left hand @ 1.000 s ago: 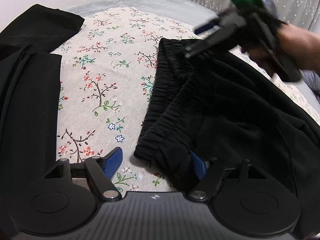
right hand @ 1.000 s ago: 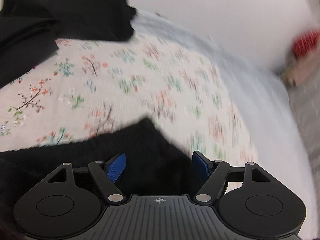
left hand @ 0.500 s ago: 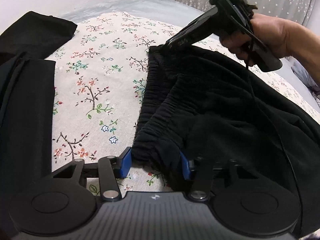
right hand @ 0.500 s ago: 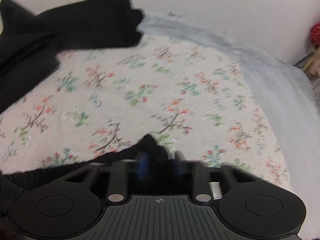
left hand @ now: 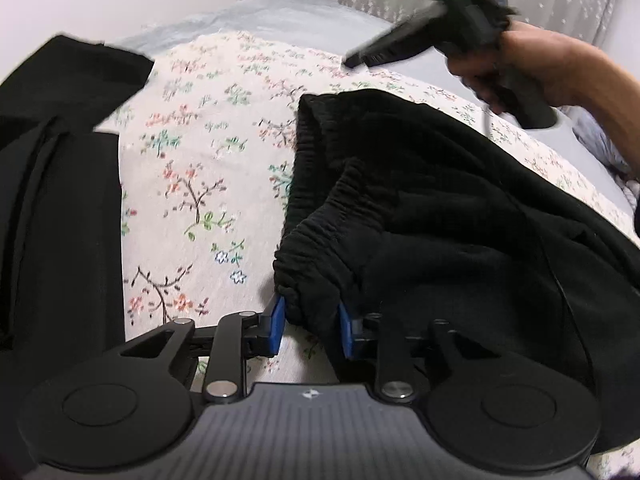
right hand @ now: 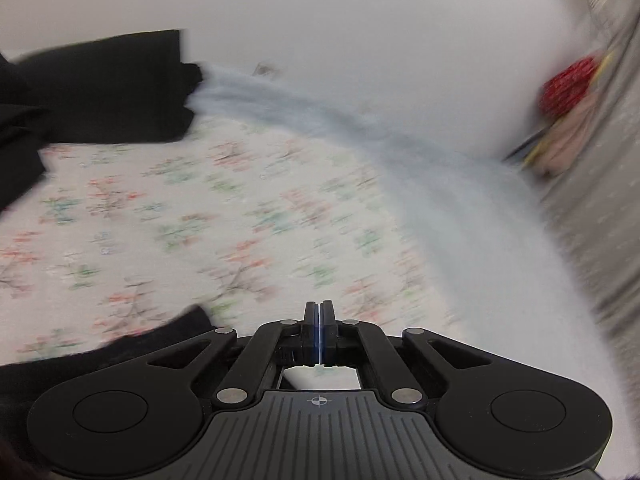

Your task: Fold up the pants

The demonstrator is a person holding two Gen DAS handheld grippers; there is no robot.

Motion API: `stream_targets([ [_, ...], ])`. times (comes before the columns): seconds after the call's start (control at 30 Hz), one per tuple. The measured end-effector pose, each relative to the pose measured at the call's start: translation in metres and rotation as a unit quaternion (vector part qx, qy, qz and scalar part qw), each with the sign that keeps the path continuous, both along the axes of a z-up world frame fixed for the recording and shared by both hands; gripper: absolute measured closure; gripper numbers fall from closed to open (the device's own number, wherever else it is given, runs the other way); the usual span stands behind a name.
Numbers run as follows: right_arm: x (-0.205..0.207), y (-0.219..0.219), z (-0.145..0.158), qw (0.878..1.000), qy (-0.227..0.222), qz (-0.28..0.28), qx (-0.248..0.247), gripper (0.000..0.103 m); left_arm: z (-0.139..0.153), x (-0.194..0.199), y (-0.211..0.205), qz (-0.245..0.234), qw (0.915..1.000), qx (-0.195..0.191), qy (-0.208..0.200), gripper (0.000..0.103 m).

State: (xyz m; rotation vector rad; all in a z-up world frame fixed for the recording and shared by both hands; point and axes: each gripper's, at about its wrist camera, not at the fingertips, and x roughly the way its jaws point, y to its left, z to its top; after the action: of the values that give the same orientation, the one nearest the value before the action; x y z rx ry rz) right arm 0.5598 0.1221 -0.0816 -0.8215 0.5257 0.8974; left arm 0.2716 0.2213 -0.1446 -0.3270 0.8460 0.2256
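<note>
The left tool [left hand: 311, 330] is pinching the soft, limp pants [left hand: 420, 208] at their elastic waistband, the surest hold, while the right tool [right hand: 319, 320] is hovering closed and empty.

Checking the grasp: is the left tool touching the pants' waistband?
Touching. The left wrist view shows the left tool with both blue pads pressed against the bunched waistband between them.

Domestic bedroom. A bed [left hand: 192, 184] with a floral-printed cover over a grey sheet [left hand: 288, 12] stands against a plain white wall [right hand: 360, 20]; a star-patterned grey curtain [left hand: 560, 4] hangs at the far side.
</note>
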Motion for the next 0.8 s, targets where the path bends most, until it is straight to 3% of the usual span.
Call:
stream_targets([
  [0.03, -0.004, 0.001, -0.002, 0.999, 0.028, 0.026, -0.019, 0.082, -0.001, 0.001, 0.002, 0.000, 1.0000, -0.004, 0.003, 0.081],
  [0.07, -0.012, 0.000, -0.003, 0.998, 0.025, 0.044, -0.029, 0.068, 0.000, 0.002, 0.003, 0.001, 1.0000, -0.006, 0.004, 0.081],
  [0.1, -0.016, 0.000, -0.003, 0.998, 0.023, 0.052, -0.030, 0.059, 0.001, 0.003, 0.002, 0.001, 1.0000, -0.004, 0.004, 0.081],
  [0.17, -0.016, -0.001, -0.004, 0.996, 0.056, 0.063, -0.033, 0.028, 0.002, 0.003, -0.001, -0.001, 1.0000, 0.005, 0.003, 0.081],
  [0.27, -0.019, 0.009, -0.014, 0.994, 0.056, 0.069, -0.066, 0.013, 0.002, 0.001, -0.004, -0.004, 0.9999, 0.010, 0.003, 0.081],
  [0.4, -0.017, 0.035, -0.048, 0.989, 0.090, 0.057, -0.103, 0.009, 0.002, 0.002, -0.009, -0.010, 0.9996, 0.025, 0.006, 0.081],
  [0.43, -0.015, 0.037, -0.052, 0.989, 0.096, 0.051, -0.105, 0.009, 0.002, 0.001, -0.011, -0.013, 0.9994, 0.032, 0.006, 0.081],
  [0.5, -0.011, 0.034, -0.046, 0.988, 0.112, 0.043, -0.092, 0.024, 0.003, -0.002, -0.014, -0.016, 0.9991, 0.038, 0.005, 0.083],
  [0.53, -0.012, 0.030, -0.039, 0.990, 0.111, 0.042, -0.082, 0.047, 0.006, -0.003, -0.014, -0.016, 0.9991, 0.039, 0.002, 0.083],
  [0.57, -0.018, 0.026, -0.034, 0.991, 0.104, 0.046, -0.075, 0.087, 0.008, -0.004, -0.013, -0.017, 0.9991, 0.039, -0.002, 0.085],
  [0.7, -0.039, 0.019, -0.028, 0.995, 0.051, 0.036, -0.075, 0.091, 0.012, -0.009, -0.017, -0.017, 0.9987, 0.047, -0.009, 0.086],
  [0.8, -0.044, 0.019, -0.015, 0.999, 0.032, 0.001, -0.028, 0.092, 0.015, -0.014, -0.018, -0.015, 0.9984, 0.051, -0.017, 0.088],
])
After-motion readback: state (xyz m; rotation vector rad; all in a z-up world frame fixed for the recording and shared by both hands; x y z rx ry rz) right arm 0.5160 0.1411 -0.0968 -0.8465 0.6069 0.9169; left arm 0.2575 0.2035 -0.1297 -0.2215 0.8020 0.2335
